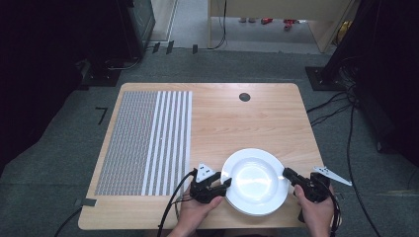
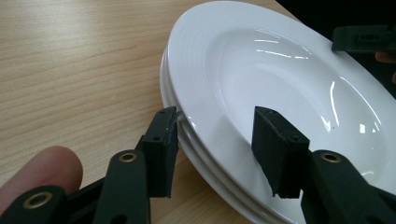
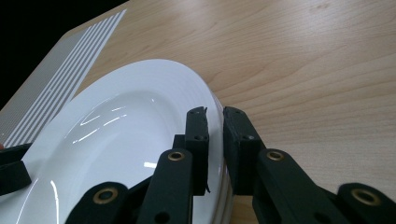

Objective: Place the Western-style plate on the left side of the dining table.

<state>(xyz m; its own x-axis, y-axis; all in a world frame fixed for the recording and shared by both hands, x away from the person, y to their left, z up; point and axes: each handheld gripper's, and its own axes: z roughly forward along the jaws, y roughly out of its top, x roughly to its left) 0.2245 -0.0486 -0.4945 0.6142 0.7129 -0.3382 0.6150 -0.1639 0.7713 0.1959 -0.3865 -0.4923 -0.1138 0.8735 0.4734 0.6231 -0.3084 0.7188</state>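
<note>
A stack of white plates [image 1: 254, 180] rests on the wooden table [image 1: 247, 123] near its front edge. My left gripper [image 1: 223, 183] is at the stack's left rim. In the left gripper view it [image 2: 217, 154] is open, one jaw outside the rims and the other over the top plate [image 2: 280, 79]. My right gripper [image 1: 288, 174] is at the right rim. In the right gripper view it [image 3: 215, 140] is shut on the top plate's rim [image 3: 140, 121], which passes between the two jaws.
A grey and white striped mat [image 1: 146, 143] covers the table's left part. A black round grommet [image 1: 244, 97] sits near the far edge. Bare wood lies beyond the plates. Cables and dark equipment stands are on the floor to the right.
</note>
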